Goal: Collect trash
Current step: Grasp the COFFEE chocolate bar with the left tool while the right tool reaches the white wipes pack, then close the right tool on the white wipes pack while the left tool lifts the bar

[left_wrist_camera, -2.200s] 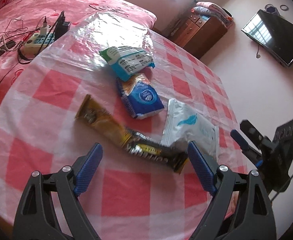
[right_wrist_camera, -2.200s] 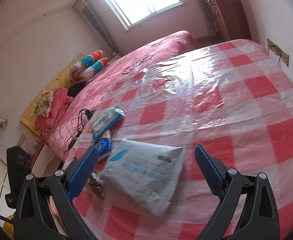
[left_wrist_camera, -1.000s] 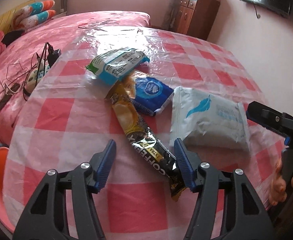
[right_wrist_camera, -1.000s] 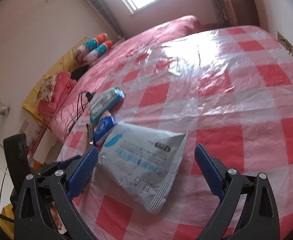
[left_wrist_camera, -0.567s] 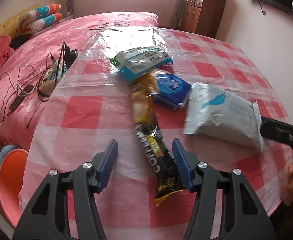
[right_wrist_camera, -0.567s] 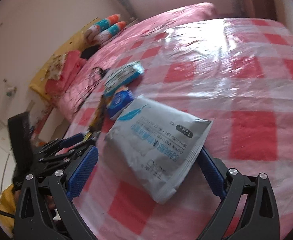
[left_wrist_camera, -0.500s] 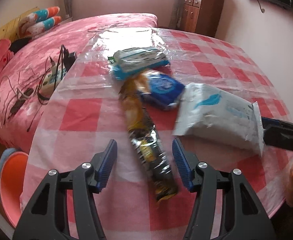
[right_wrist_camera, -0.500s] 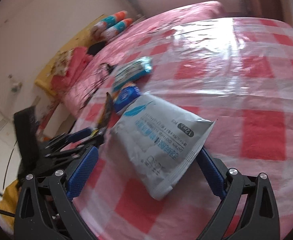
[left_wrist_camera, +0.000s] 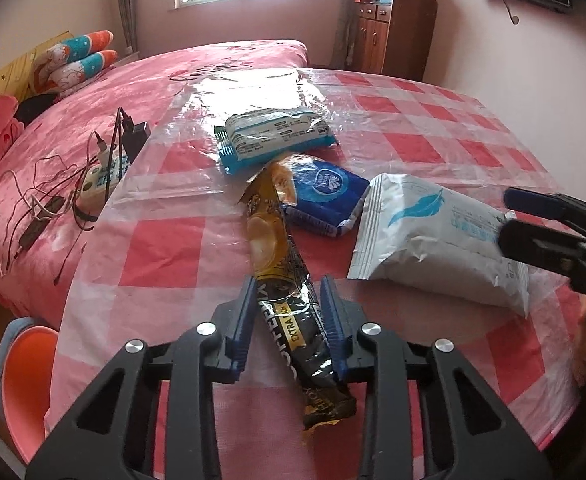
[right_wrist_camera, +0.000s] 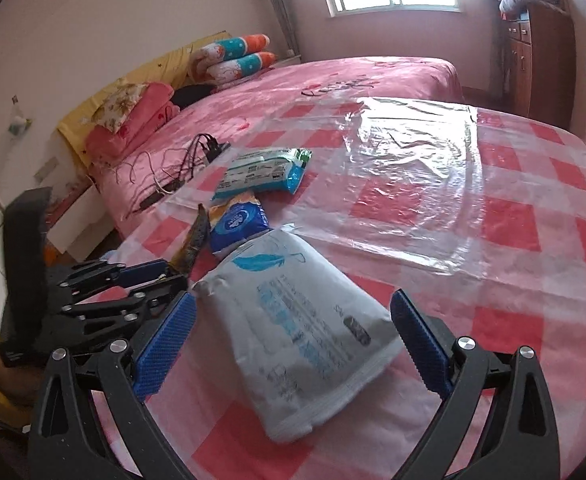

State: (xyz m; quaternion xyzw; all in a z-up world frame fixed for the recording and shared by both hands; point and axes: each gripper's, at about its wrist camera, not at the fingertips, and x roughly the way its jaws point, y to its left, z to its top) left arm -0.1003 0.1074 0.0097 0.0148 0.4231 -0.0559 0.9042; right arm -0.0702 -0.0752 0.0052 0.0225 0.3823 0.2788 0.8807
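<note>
A long gold-and-black coffee wrapper [left_wrist_camera: 281, 280] lies on the red-checked table [left_wrist_camera: 165, 248]. My left gripper [left_wrist_camera: 289, 320] is shut on the wrapper's near half. A grey-white packet with a blue feather [left_wrist_camera: 437, 240] lies to its right. My right gripper [right_wrist_camera: 293, 340] is open, its blue pads either side of that packet [right_wrist_camera: 305, 320]. A blue tissue pack [left_wrist_camera: 325, 192] and a blue-white wrapper [left_wrist_camera: 273, 136] lie farther back. The left gripper also shows in the right wrist view [right_wrist_camera: 141, 276].
A power strip with tangled cables [left_wrist_camera: 101, 168] sits at the table's left edge on the pink bed [left_wrist_camera: 73, 120]. An orange bin [left_wrist_camera: 25, 384] stands below the table at left. A wooden dresser [left_wrist_camera: 393, 36] stands by the far wall.
My left gripper has closed from wide open onto the coffee wrapper. My right gripper has moved in around the grey-white packet, which has shifted and turned between its pads.
</note>
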